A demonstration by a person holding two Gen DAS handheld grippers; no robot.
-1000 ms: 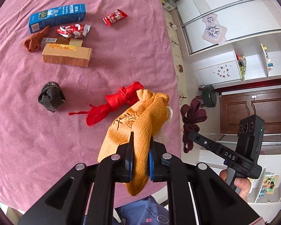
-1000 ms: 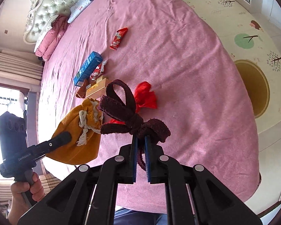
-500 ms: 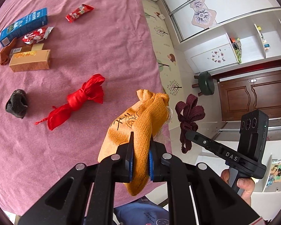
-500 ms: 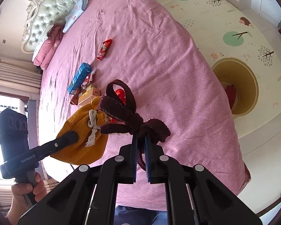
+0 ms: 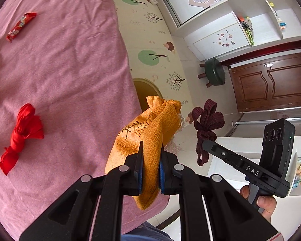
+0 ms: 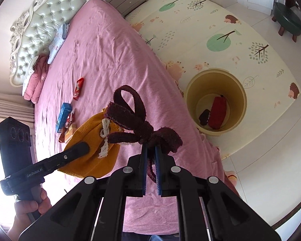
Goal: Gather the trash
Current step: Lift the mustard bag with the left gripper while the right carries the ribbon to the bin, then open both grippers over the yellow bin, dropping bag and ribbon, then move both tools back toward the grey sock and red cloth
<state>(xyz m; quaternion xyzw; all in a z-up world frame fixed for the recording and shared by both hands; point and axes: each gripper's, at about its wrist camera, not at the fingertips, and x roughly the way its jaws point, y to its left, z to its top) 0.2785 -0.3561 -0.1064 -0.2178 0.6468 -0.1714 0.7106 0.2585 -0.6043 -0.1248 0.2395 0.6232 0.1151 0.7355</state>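
You're pinching the soft, light orange pouch (image 5: 150,132) mid-body in the closed left gripper (image 5: 150,166) and the limp maroon bow (image 6: 138,120) at its knot in the closed right gripper (image 6: 150,166), both hanging near the bed's edge beside the yellow bin (image 6: 192,88).

Orange pouch (image 5: 150,132) marked with black script and tied with a white cord. Maroon ribbon bow (image 6: 138,120) noted. Bed sheet (image 6: 110,60) pink. Bin (image 6: 215,80) pale yellow. Floor mat (image 6: 220,30) cream, patterned with green trees and hedgehogs.
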